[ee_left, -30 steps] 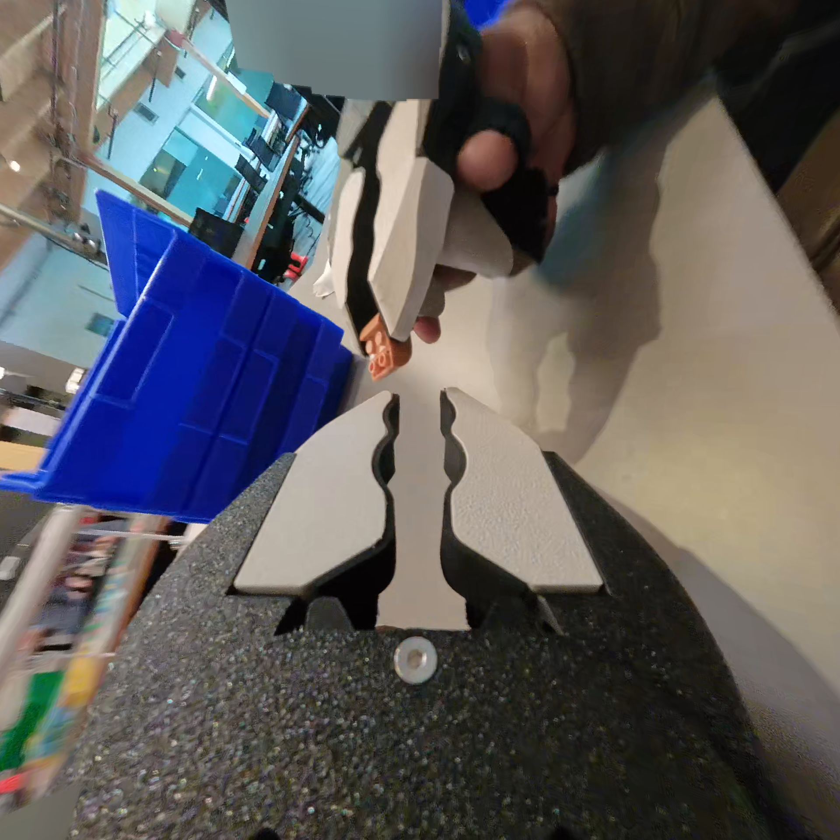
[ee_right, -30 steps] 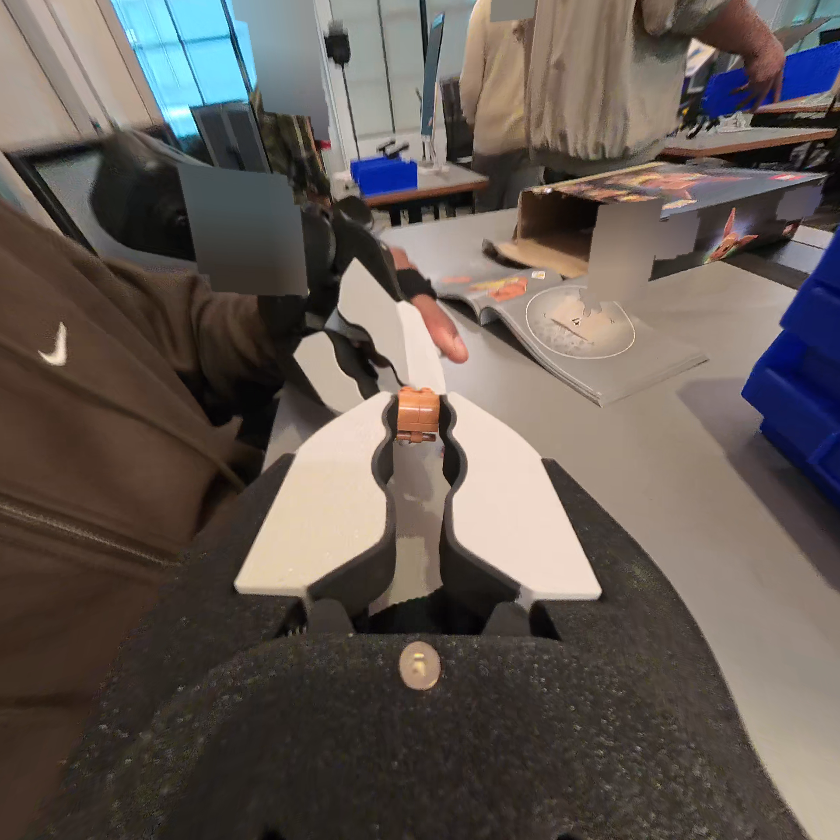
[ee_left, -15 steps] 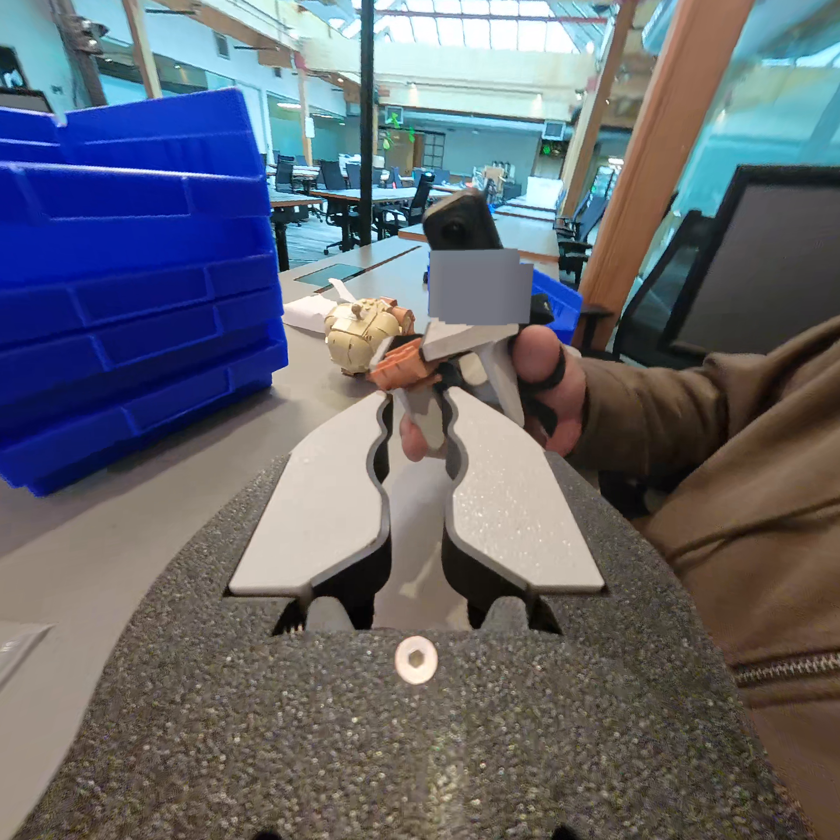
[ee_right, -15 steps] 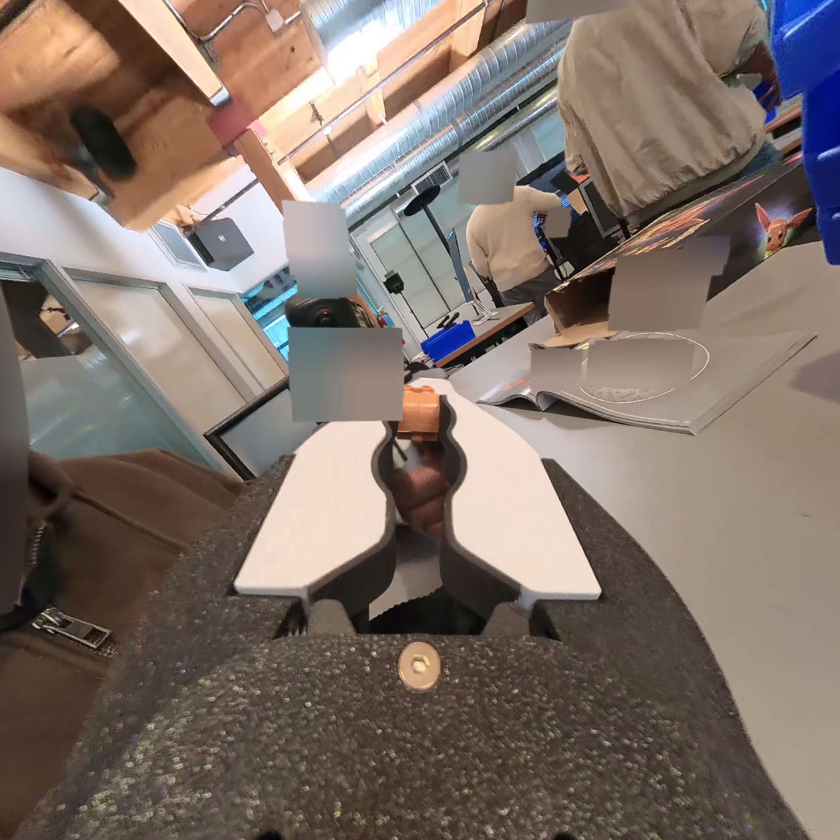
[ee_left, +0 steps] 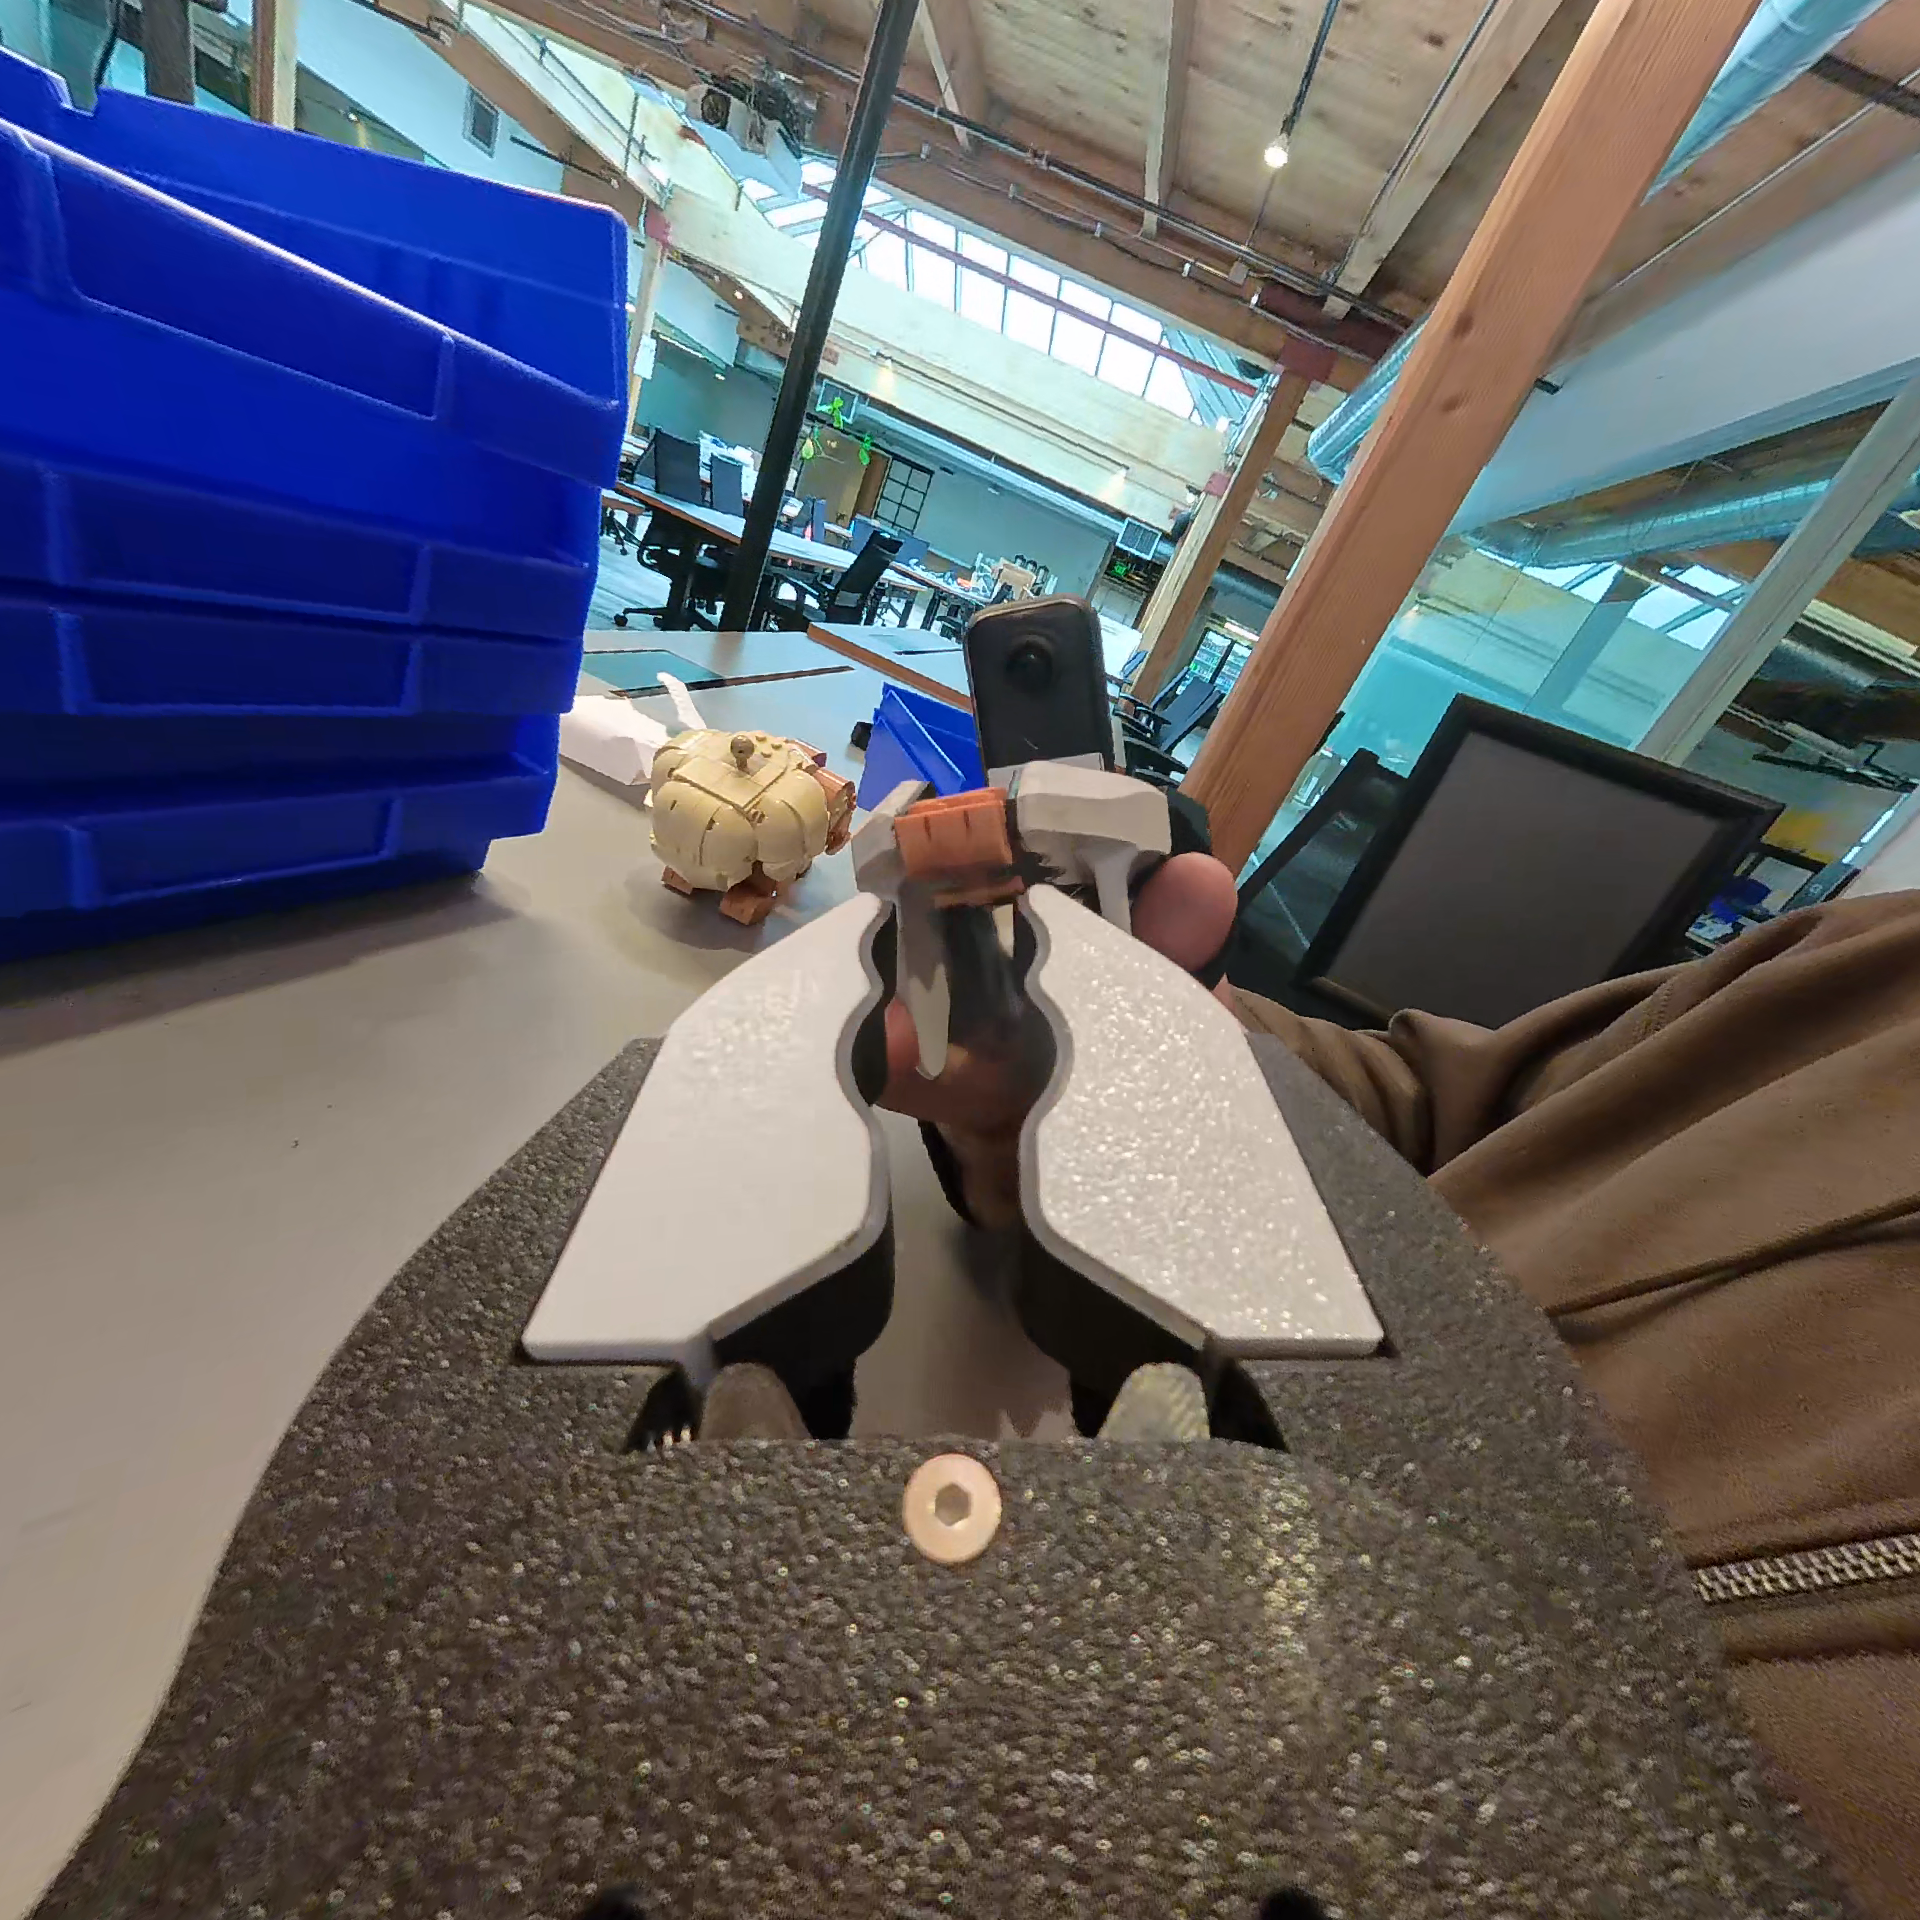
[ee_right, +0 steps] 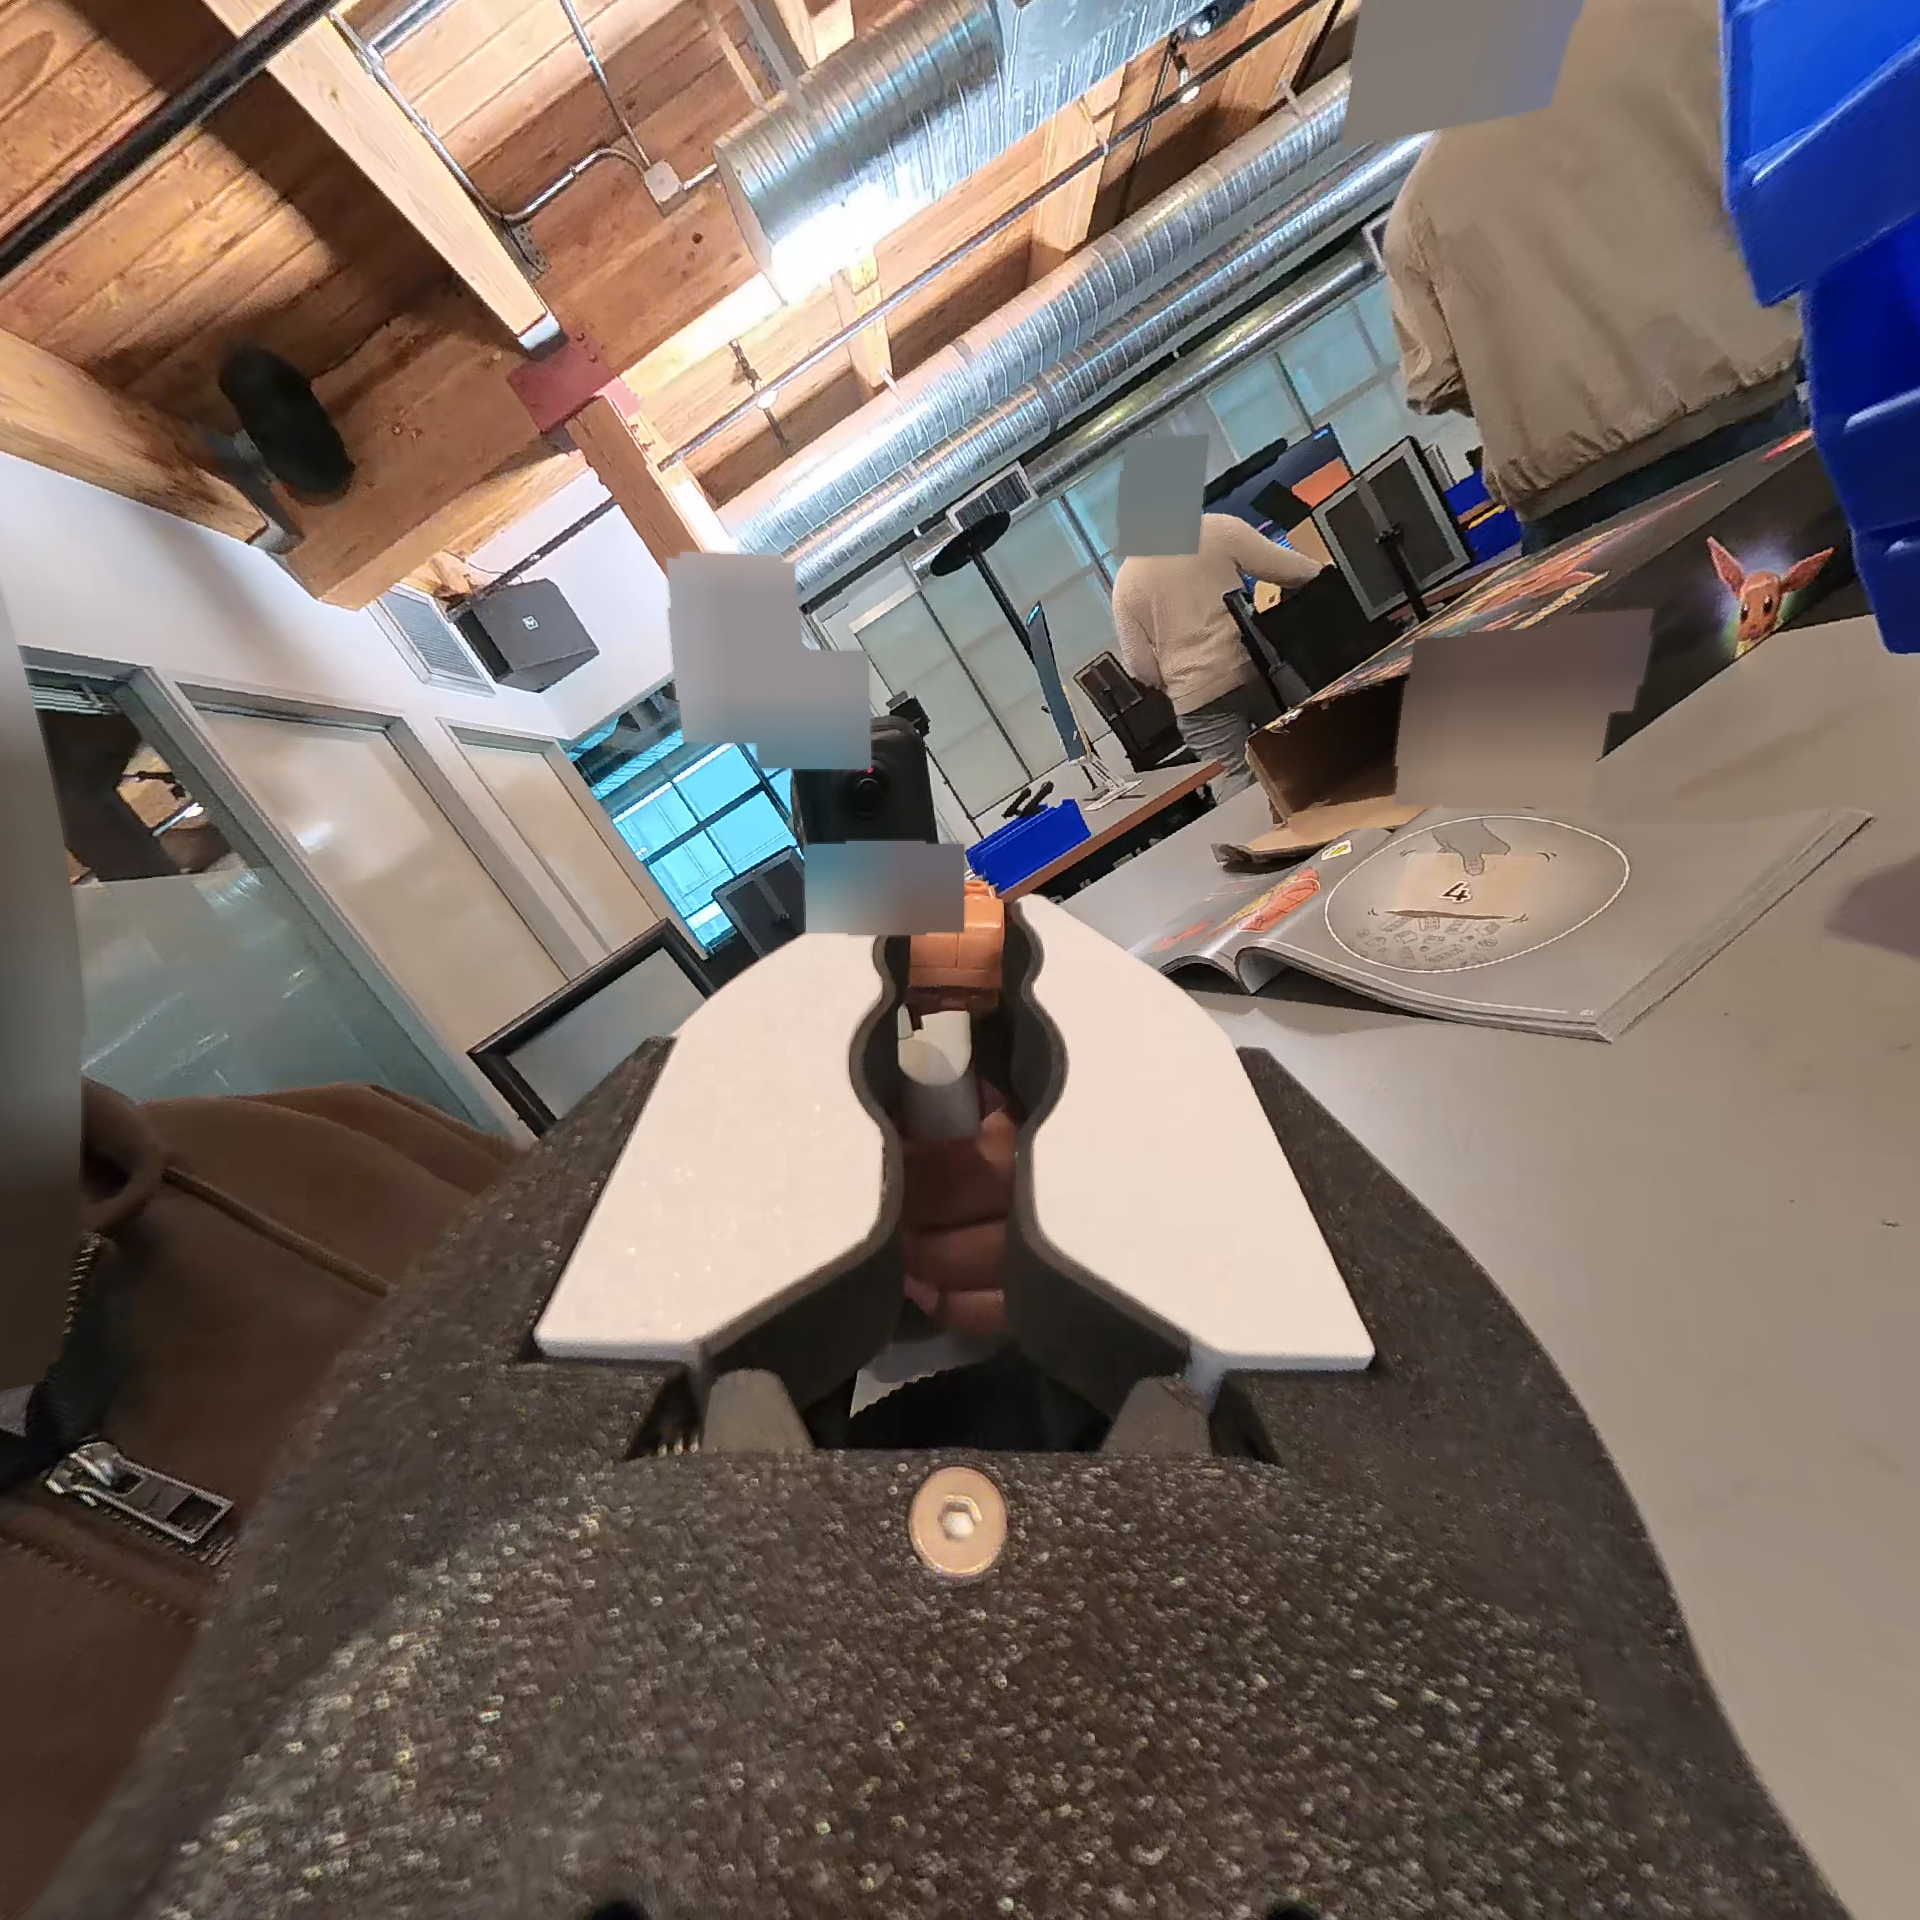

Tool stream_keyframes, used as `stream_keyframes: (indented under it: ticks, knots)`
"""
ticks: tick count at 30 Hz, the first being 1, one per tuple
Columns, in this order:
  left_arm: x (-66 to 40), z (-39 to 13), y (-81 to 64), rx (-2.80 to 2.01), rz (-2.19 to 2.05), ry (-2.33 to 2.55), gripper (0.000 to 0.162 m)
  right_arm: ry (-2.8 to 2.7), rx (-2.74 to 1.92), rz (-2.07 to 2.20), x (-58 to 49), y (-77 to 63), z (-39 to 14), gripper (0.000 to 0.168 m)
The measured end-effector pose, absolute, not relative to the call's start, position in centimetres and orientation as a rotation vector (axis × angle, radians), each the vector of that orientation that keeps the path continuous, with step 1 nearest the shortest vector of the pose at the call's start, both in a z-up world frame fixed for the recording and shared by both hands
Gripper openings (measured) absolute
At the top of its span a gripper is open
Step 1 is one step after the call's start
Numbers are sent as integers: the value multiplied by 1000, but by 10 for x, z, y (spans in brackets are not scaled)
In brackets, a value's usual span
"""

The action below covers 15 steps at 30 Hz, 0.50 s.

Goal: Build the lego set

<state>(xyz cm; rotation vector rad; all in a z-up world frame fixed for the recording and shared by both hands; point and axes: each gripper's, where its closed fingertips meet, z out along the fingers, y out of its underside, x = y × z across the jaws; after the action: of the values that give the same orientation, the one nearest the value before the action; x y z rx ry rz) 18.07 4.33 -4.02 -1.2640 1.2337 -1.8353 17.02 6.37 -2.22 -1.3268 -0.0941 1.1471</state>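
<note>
My right gripper (ee_right: 958, 928) is shut on a small orange-brown lego piece (ee_right: 961, 951) at its fingertips. In the left wrist view that same piece (ee_left: 951, 840) shows held by the right gripper's grey fingers (ee_left: 1081, 805), facing me. My left gripper (ee_left: 954, 909) is open, with its tips just below and either side of the piece; contact cannot be told. A tan, rounded lego build (ee_left: 740, 821) with brown feet stands on the grey table (ee_left: 312, 1091), left of both grippers. A hand in a brown sleeve holds each gripper.
A stack of blue bins (ee_left: 260, 520) stands at the left, white paper (ee_left: 613, 740) and a small blue bin (ee_left: 914, 740) behind the build. An open instruction booklet (ee_right: 1455, 935) and the set's box (ee_right: 1538, 613) lie to the right. A dark monitor (ee_left: 1527, 883) stands behind; people stand farther off.
The two grippers have come together tip to tip and both tilted upward. The left gripper swung round to face the orange piece, which stays held in the right gripper.
</note>
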Motion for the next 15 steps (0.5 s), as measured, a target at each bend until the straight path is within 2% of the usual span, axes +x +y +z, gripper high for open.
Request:
stream_keyframes:
  ticks: [10, 15]
  knots:
    - [182, -38, 43, -1274, -1908, 1193, 24, -93, -1319, 1140, 170, 64, -22, 17]
    - [180, -33, 39, -1229, -1938, 1192, 18, -110, -1305, 1169, 165, 61, -20, 17]
